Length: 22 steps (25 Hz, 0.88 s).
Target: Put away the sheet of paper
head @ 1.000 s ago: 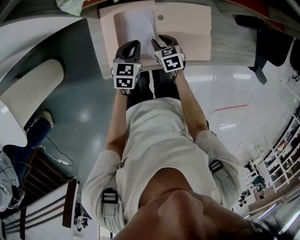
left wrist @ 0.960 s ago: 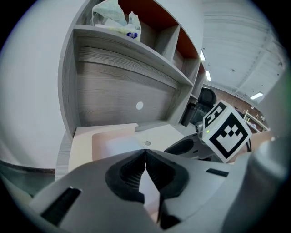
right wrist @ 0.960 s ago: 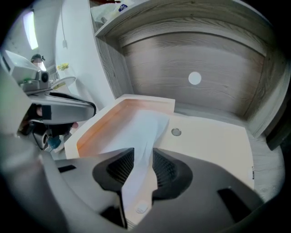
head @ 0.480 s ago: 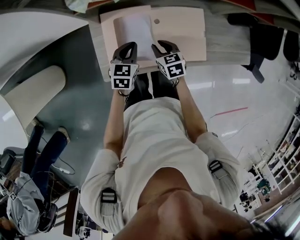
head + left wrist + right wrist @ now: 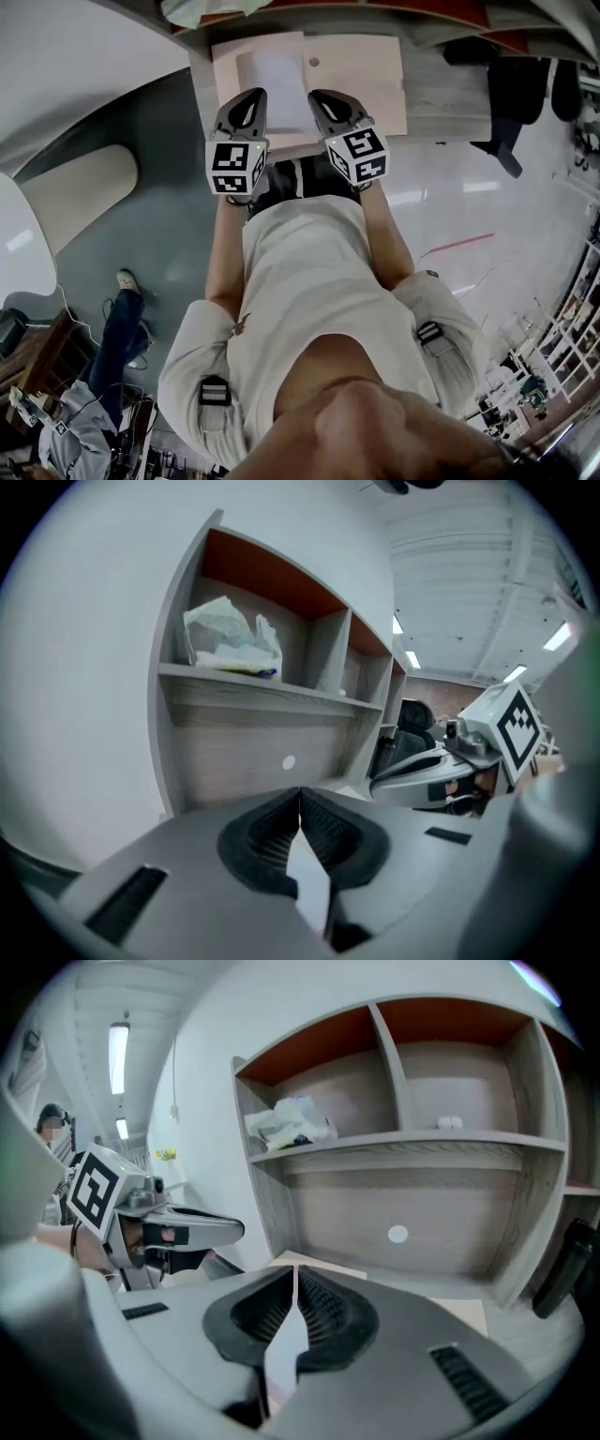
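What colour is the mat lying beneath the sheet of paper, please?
Pale peach; the mat beneath the sheet of paper shows best in the head view.

Grey wood desk [image 5: 442, 101] with a cubby shelf [image 5: 403, 1140] at the far side, orange inside up top. Curved white wall [image 5: 84, 667] left, shiny floor [image 5: 487, 220], black chair [image 5: 511, 98] right, strip lights [image 5: 117, 1044] overhead.

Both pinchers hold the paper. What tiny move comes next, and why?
Probably raise both together toward the shelf: left gripper and right gripper, whose jaws have just been closing, each pinch the sheet of paper, so uneven moves might crumple it.
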{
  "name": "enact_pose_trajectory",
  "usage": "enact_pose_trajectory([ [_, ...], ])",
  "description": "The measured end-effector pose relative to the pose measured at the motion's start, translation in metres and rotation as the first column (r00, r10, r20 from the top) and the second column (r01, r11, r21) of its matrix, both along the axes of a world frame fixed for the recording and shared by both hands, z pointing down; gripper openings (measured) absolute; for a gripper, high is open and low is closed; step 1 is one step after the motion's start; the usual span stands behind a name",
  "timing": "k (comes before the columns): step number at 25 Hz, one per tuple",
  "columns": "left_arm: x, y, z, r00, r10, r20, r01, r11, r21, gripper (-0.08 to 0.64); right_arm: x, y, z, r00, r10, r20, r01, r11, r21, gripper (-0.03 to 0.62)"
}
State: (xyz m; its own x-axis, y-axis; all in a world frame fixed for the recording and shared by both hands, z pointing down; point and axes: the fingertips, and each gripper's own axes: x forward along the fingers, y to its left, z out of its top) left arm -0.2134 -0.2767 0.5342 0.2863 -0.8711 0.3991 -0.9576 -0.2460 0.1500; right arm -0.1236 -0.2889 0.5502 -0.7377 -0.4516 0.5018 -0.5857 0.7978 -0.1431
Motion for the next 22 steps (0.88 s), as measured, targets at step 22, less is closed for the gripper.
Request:
enact_pose_trajectory([
  [22,-0.01,0.037,-0.117,0.999,0.029,0.022,-0.033,0.979,0.203,0.021,-0.015,0.029,-0.137,0.991,-0.059,0.119,0.025,0.964,0.266,0.021],
])
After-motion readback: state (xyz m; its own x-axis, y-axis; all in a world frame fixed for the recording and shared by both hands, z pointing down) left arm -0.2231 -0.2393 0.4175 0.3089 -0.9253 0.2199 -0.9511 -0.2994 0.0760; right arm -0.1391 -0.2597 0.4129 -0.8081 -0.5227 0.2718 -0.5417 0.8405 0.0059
